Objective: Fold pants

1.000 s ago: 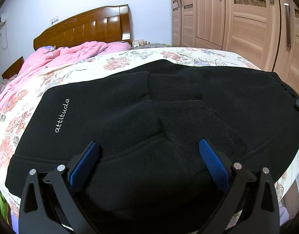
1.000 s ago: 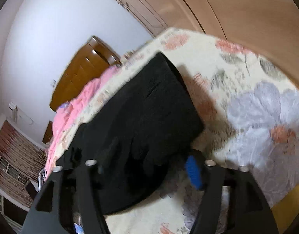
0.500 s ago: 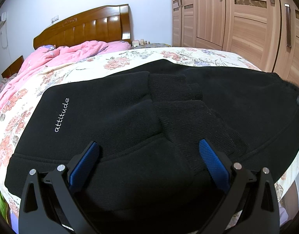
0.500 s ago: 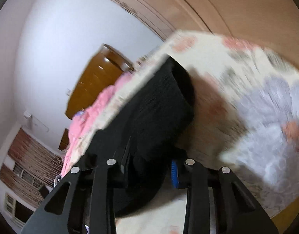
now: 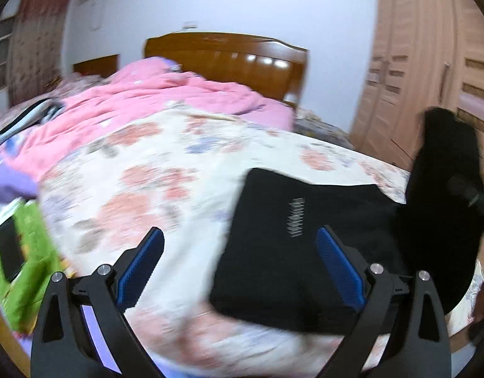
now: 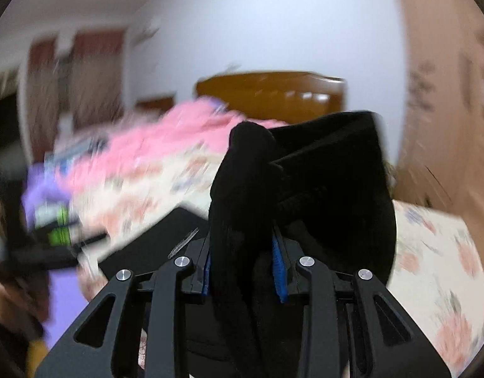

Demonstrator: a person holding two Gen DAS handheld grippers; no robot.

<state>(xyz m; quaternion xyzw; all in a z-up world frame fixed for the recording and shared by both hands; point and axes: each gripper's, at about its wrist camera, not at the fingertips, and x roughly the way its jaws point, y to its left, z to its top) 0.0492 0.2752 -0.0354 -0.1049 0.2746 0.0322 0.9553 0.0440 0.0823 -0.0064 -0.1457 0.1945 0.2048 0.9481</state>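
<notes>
Gripping a bunched fold of the black pants (image 6: 305, 195), the right gripper (image 6: 243, 267) has its blue pads pressed into the cloth from both sides. Its jaws have just been closing, and the fabric fills the narrow gap between them. The clamped part rises in front of the fingers as a tall dark hump, with a rounded tip standing up just left of centre and a broader flap hanging to the right.

The left gripper (image 5: 238, 267) stands wide open with nothing between its blue pads (image 5: 339, 267). The flat part of the pants (image 5: 292, 245) lies on the bed ahead of its right finger, stretching rightward; small pale lettering (image 5: 296, 217) shows on the cloth just beyond that finger. Further right, the lifted part of the garment hangs as a dark mass near the edge of this view, which is blurred.

Under the pants lies the floral bedspread (image 5: 153, 189), bare in front of the left finger. Beyond it a pink quilt (image 5: 153, 94) is heaped before the wooden headboard (image 5: 226, 56). A wooden wardrobe (image 5: 431, 78) stands far right. At the far left a green item (image 5: 30, 252) sits beside the bed; it is too blurred to tell whether it is a container or what it holds.
</notes>
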